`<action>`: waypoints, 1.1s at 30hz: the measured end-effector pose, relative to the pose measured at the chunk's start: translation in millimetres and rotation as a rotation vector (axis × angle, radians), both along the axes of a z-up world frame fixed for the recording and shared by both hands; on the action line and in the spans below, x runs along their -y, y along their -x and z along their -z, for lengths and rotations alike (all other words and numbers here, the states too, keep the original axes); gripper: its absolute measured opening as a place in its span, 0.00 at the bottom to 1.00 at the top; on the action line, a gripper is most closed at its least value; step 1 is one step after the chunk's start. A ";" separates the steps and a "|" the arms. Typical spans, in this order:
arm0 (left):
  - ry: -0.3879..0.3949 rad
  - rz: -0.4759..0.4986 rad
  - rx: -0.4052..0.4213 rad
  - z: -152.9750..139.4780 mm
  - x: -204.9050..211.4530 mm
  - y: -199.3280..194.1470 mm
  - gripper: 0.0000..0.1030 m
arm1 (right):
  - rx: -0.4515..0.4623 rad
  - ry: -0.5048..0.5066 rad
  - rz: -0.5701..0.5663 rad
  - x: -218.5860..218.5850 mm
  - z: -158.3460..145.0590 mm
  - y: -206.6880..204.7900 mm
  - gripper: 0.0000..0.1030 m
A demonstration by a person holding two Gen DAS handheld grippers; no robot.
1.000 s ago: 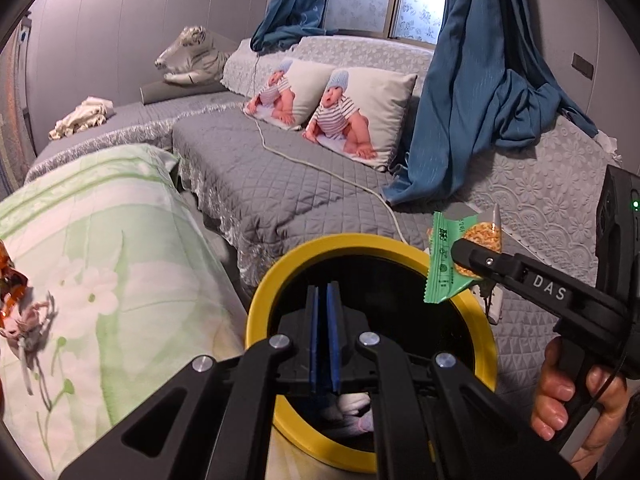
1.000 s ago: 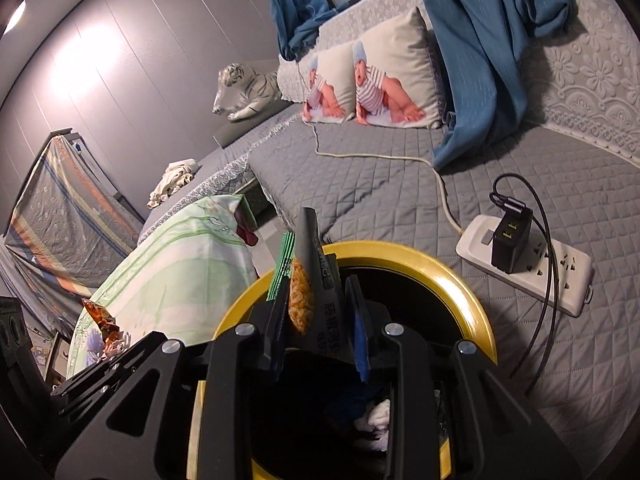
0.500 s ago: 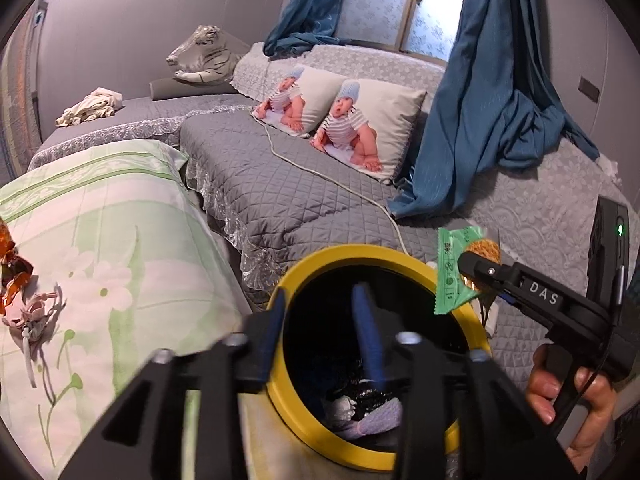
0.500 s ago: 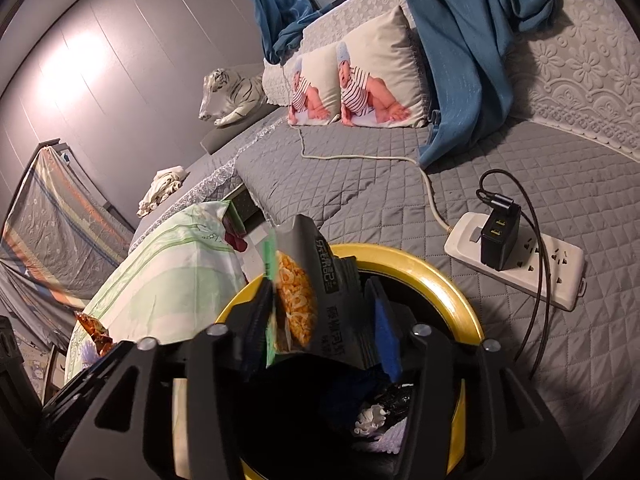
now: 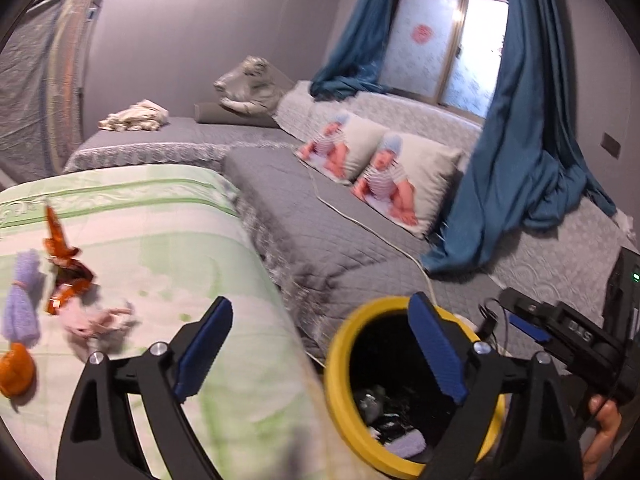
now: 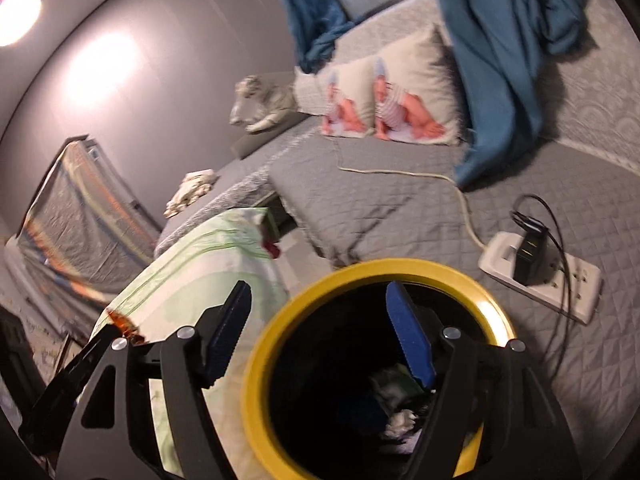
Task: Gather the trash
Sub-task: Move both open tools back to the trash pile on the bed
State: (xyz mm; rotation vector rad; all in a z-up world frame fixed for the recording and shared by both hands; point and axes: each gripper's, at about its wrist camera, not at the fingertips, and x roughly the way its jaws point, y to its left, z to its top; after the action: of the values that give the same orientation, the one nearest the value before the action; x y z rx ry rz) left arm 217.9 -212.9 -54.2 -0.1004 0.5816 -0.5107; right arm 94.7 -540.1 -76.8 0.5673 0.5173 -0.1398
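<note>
My left gripper (image 5: pixel 320 344) stands with its blue pads spread wide and nothing between them; its jaws have just been opening, and the same goes for my right gripper (image 6: pixel 320 334), which hangs parted and empty right over the mouth of the yellow-rimmed bin (image 6: pixel 260 364). Down inside the bin I can make out crumpled wrappers and pale scraps on the bottom, so that load looks delivered. From the left wrist view the bin (image 5: pixel 334 372) sits just beside the green floral cover (image 5: pixel 168 248), and the trash I judge still to be collected lies further out on that cover: an orange foil wrapper (image 5: pixel 66 272), a pinkish crumpled scrap (image 5: pixel 96 320) touching it, a lilac bundle (image 5: pixel 22 300) beside them, and a small orange round thing (image 5: pixel 16 374) near the picture's edge. All of it should be feather-light. The foil will be crinkly and a bit slick, so I would pinch it across a bunched fold, not a flat face; the pink scrap is soft and will squash, so any grip through its middle serves; the lilac bundle I would take at its tied waist. Beyond, the grey quilted bed (image 5: pixel 340 240) carries only pillows (image 5: pixel 400 184) and a power strip (image 6: pixel 540 276)
</note>
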 end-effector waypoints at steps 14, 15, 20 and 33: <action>0.024 -0.292 0.021 -23.1 -148.3 -29.5 0.90 | 0.084 0.091 -0.226 -107.1 -51.9 -51.8 0.72; 0.024 -0.311 0.021 -22.9 -158.9 -30.2 0.90 | 0.087 0.099 -0.246 -116.3 -53.9 -57.4 0.72; 0.018 -0.409 0.005 -19.7 -206.2 -43.5 0.91 | 0.076 0.148 -0.374 -166.9 -55.3 -88.8 0.72; 0.028 -0.543 -0.114 24.8 -274.6 -87.4 0.91 | 0.003 0.245 -0.670 -292.6 -15.1 -141.0 0.72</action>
State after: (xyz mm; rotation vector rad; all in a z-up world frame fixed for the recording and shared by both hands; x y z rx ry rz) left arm 305.4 61.7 -79.0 -0.3056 0.6294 0.0155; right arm 235.6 -247.5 -61.6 0.1348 0.6519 0.4300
